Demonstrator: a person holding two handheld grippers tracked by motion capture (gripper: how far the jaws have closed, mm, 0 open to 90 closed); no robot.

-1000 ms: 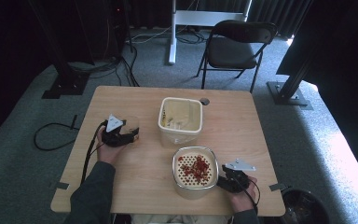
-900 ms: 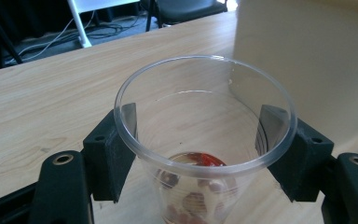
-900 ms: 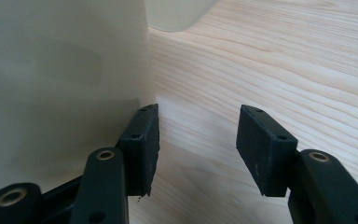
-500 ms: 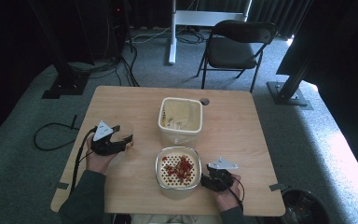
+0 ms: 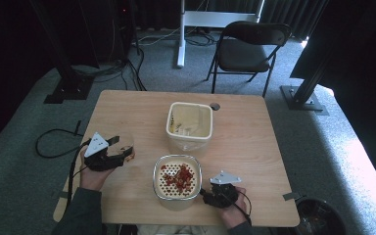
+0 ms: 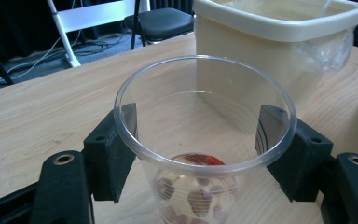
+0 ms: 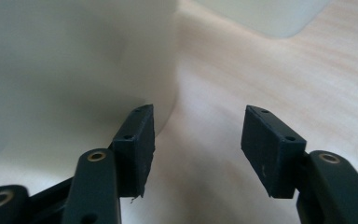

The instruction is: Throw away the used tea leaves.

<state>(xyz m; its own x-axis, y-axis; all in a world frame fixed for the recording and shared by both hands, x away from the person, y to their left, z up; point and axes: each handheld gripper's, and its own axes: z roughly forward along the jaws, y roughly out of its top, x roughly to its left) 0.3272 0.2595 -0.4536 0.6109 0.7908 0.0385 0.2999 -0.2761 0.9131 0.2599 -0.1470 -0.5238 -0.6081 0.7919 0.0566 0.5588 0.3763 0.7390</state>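
A: High view. The left hand-held gripper (image 5: 120,152) is clamped on a clear plastic cup (image 5: 122,147) near the left edge of the table (image 5: 254,127). The cup is faint; something red at its bottom, too small to identify. The right hand-held gripper (image 5: 204,192) sits just beside a round white colander (image 5: 177,182) with red pieces on its perforated floor.

B: And the cream tub (image 5: 190,126)?

A: Behind the colander, mid-table, upright.

B: Left gripper view?

A: Cup (image 6: 204,140) upright, rim pinched between both black jaws. Reddish-brown lumps at the bottom, blurred through the wall; the base is cut off by the frame. Tub (image 6: 279,44) stands behind it.

B: Right gripper view?

A: Right hand-held gripper (image 7: 196,140) has just been opening; jaws stand apart, nothing between them but table. The left jaw is beside the colander wall (image 7: 74,60); cannot tell if touching. Heavily out of focus.
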